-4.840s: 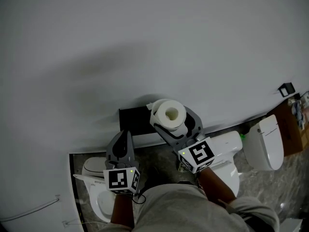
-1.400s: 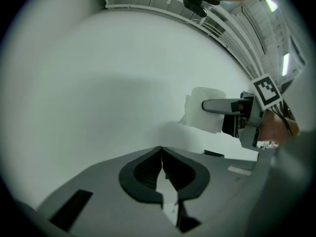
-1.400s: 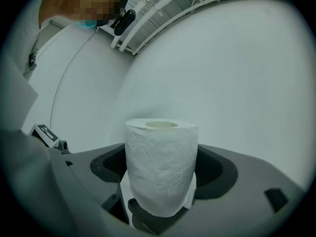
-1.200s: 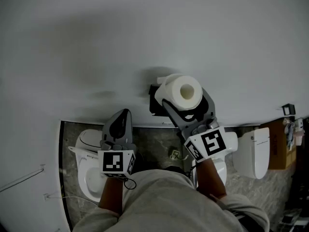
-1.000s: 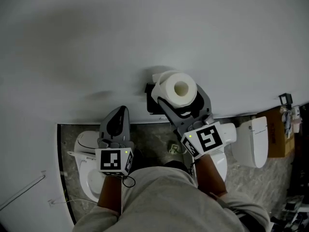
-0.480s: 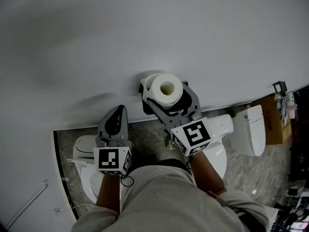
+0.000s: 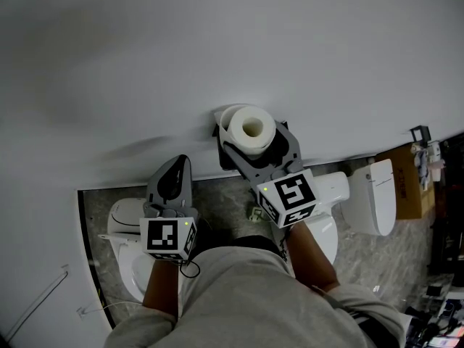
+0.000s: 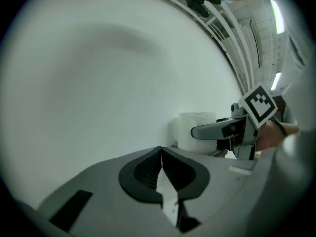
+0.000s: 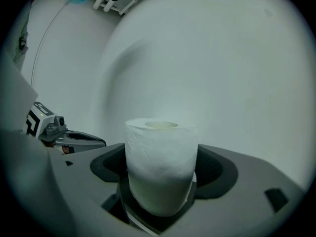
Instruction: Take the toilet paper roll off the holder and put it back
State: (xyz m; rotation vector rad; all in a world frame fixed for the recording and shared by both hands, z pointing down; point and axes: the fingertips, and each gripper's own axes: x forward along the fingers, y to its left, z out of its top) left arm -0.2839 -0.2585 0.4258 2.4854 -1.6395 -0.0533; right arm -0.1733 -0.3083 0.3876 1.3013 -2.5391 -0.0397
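The white toilet paper roll (image 7: 250,129) stands with its cardboard core facing up, close to the white wall. My right gripper (image 7: 251,133) is shut on the toilet paper roll (image 9: 160,169), one jaw on each side. The black holder (image 7: 217,132) shows only as a dark edge behind the roll. My left gripper (image 7: 172,185) hangs lower left, apart from the roll, its jaws shut (image 8: 162,157) with nothing between them. From the left gripper view the roll (image 8: 196,130) stands to the right, with a right gripper finger (image 8: 217,130) across it.
A white toilet (image 7: 125,227) sits under my left gripper. Another toilet (image 7: 335,194) is under my right arm, and a third white fixture (image 7: 378,198) stands further right. A brown box (image 7: 406,180) is by the right wall. The floor is grey stone.
My right gripper has carried the roll left in the picture and closer to the wall, so it now covers most of the black holder. The left gripper stays shut, hardly moved.
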